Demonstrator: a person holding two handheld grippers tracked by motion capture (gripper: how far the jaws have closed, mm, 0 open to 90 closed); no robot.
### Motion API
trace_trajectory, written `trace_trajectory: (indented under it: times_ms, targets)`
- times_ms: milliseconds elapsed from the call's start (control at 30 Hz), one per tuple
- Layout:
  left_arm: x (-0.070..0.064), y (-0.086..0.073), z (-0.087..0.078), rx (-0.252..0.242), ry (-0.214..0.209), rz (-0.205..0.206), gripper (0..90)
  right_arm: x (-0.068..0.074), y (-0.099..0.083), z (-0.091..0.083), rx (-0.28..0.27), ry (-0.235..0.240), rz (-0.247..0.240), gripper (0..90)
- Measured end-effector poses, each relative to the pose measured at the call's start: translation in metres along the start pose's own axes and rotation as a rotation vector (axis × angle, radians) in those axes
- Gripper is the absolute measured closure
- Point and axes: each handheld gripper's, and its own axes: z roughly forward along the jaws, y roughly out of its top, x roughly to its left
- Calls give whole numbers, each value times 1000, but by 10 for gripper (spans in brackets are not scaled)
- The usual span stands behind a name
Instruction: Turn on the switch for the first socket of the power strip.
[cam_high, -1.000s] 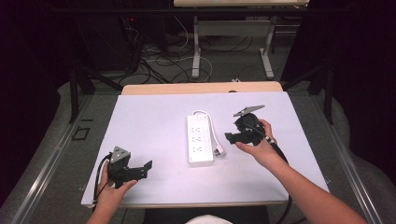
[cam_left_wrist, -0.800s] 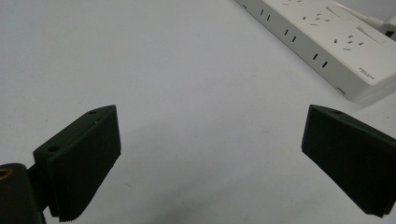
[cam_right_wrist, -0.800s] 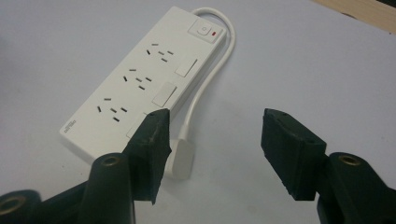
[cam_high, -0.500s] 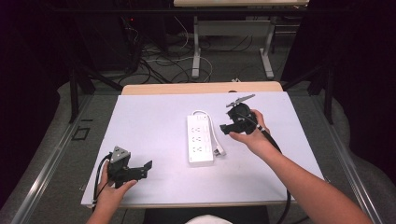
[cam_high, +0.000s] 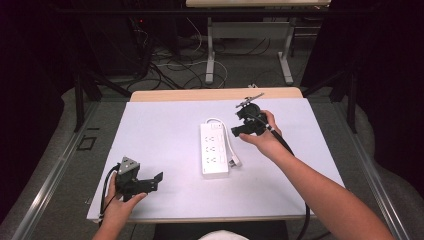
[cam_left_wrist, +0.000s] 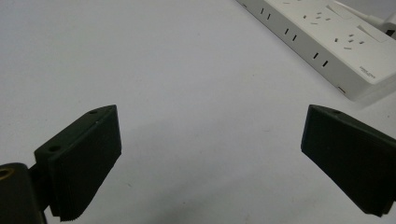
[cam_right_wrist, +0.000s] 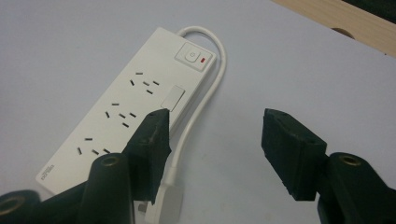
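Observation:
A white power strip (cam_high: 214, 149) lies lengthwise at the middle of the white table top, its switch (cam_right_wrist: 192, 55) at the far end and its cord (cam_right_wrist: 201, 105) looped along its right side down to a white plug (cam_right_wrist: 166, 206). My right gripper (cam_high: 239, 131) hovers just right of the strip's far end, open, nothing between its jaws (cam_right_wrist: 212, 149). My left gripper (cam_high: 154, 181) rests near the table's front left corner, open and empty, pointing right toward the strip (cam_left_wrist: 327, 42); its fingers (cam_left_wrist: 84, 154) stand wide apart.
The white sheet (cam_high: 165, 130) covers a wooden table whose far edge (cam_high: 200, 94) shows bare. Beyond it the floor holds cables (cam_high: 170, 55) and a desk frame (cam_high: 250, 45). Bare sheet lies between the left gripper and the strip.
My right gripper has moved away from me and slightly left, up along the strip's right side toward its far end. The left gripper has stayed put.

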Motion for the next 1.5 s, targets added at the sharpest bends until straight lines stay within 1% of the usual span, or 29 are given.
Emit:
trace_trajectory:
  times_ms: [67,100,167,200,333,367,433,467,533,567,700,733,767,800,900,1033,1067,1100,1167,1200,1267,1300,1333,1367,1400,1433,1500]
  targets:
    - [0,0,0,0,0,1,48,0,3,2,2,7,13,408]
    - [0,0,1,-10,5,-2,48,-1,5,4,3,7,11,404]
    - [0,0,1,-9,5,-1,48,-1,7,5,5,1,14,404]
    - [0,0,1,-9,5,-2,49,-1,10,7,9,6,31,404]
    - [0,-1,1,-7,5,-2,49,-2,15,13,17,16,57,408]
    - [0,-1,1,-8,5,-2,50,-2,16,15,19,25,67,412]
    - [0,-1,1,-8,5,-2,50,-4,18,17,16,25,69,427]
    - [0,-1,1,-7,4,-2,50,-4,19,19,17,20,84,440]
    - [1,0,0,4,0,1,51,-5,21,22,19,44,98,452]
    - [1,0,0,4,0,1,51,-6,21,24,20,38,101,461]
    - [1,0,1,4,-1,0,52,-8,23,31,18,62,135,482]
    - [1,0,0,4,-1,1,52,-9,24,32,23,65,148,490]
    - [1,0,0,4,-1,1,53,-10,24,34,14,69,152,496]
    - [1,0,0,4,-1,0,53,-10,25,35,16,68,152,507]
    - [1,0,1,5,-2,0,54,-11,27,39,21,81,182,532]
    - [2,0,0,5,1,7,55,-12,27,43,24,88,190,553]
    - [2,0,0,5,1,7,55,-12,28,46,26,93,205,569]
    - [2,0,0,5,-2,0,56,-12,28,47,26,93,209,576]
    - [2,0,0,5,-2,0,57,-13,29,49,26,98,213,590]
    - [2,0,1,5,-2,0,58,-12,29,50,26,97,223,598]
    - [2,0,1,5,-2,1,60,-12,29,51,29,101,224,600]
    - [2,0,1,5,-2,1,60,-12,30,53,21,97,237,627]
    - [2,0,1,5,-1,1,60,-12,30,53,21,97,237,627]
    - [2,0,1,5,-1,2,61,-14,30,54,26,95,222,644]
    - [2,0,1,5,-1,2,61,-12,31,56,22,94,244,654]
    - [2,0,1,5,-1,2,61,-12,31,57,20,106,240,660]
    - [2,0,1,6,0,3,62,-12,31,59,33,92,242,673]
